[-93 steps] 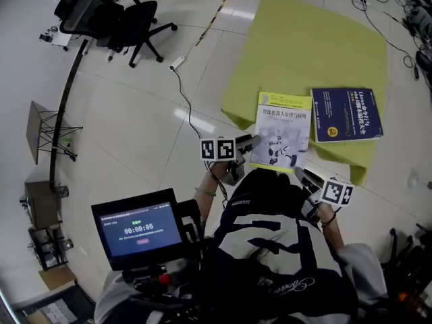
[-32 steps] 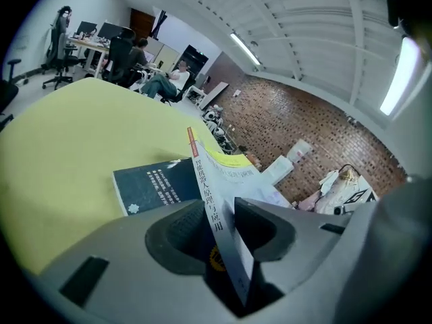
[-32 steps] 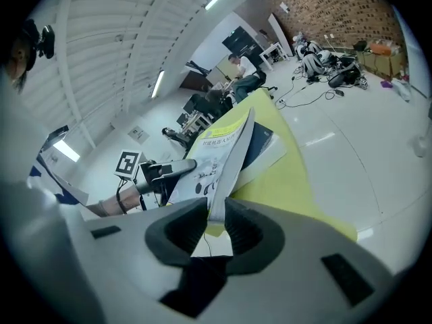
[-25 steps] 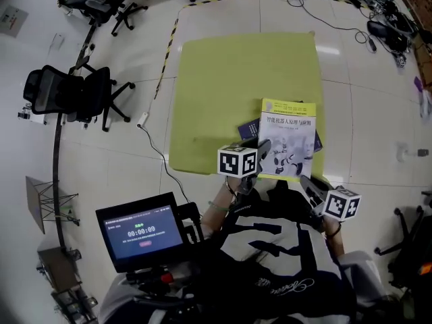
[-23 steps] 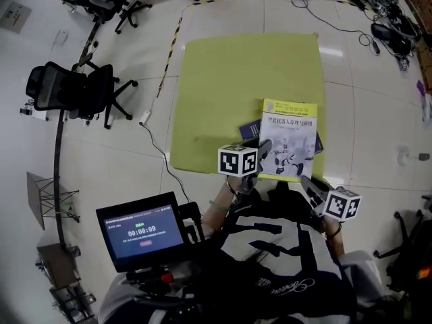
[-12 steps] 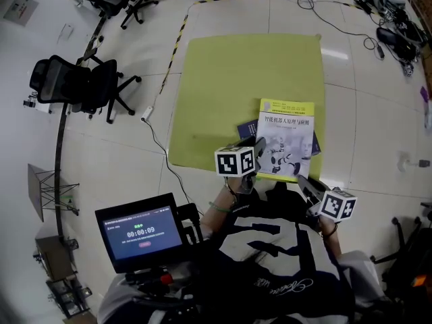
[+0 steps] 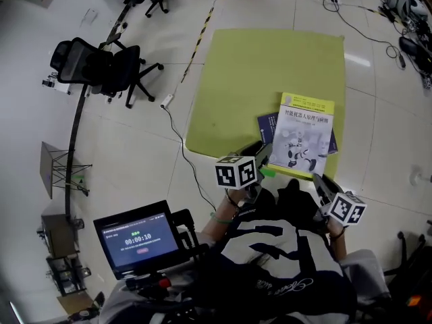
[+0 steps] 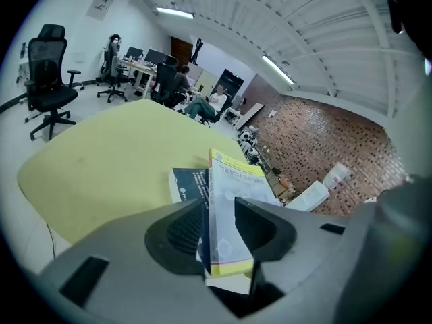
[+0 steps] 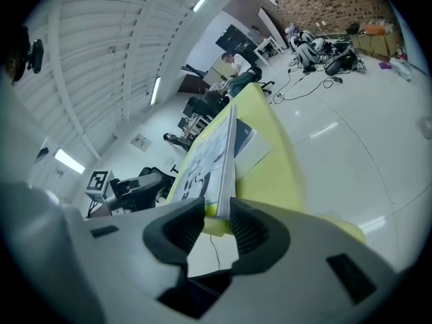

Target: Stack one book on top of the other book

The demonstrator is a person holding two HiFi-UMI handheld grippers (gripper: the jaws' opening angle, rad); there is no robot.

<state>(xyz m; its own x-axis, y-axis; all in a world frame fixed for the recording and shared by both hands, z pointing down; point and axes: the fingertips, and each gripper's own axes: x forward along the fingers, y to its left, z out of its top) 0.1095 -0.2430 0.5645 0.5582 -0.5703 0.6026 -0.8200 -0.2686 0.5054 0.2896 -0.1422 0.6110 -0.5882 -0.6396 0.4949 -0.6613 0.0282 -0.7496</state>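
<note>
A yellow-and-white book (image 7: 302, 130) lies flat on top of a dark blue book (image 7: 267, 123) on the green table (image 7: 263, 66). The blue one shows only at the left and right edges. My left gripper (image 7: 260, 159) hovers open just off the near left corner of the stack. The top book (image 8: 233, 201) lines up between its jaws, with a gap beside it. My right gripper (image 7: 318, 183) sits at the near right corner. Its jaws are opening, with the book's edge (image 9: 214, 160) between them and the pads not pressing.
Black office chairs (image 7: 101, 63) stand to the left of the table. A power strip and cable (image 7: 165, 100) lie on the floor by its left edge. A screen with a timer (image 7: 138, 235) sits at the lower left. More cables (image 7: 364, 5) run at the far right.
The left gripper has drawn back from the book's near left corner and risen a little. The right gripper stays at the near right corner and its jaws have widened.
</note>
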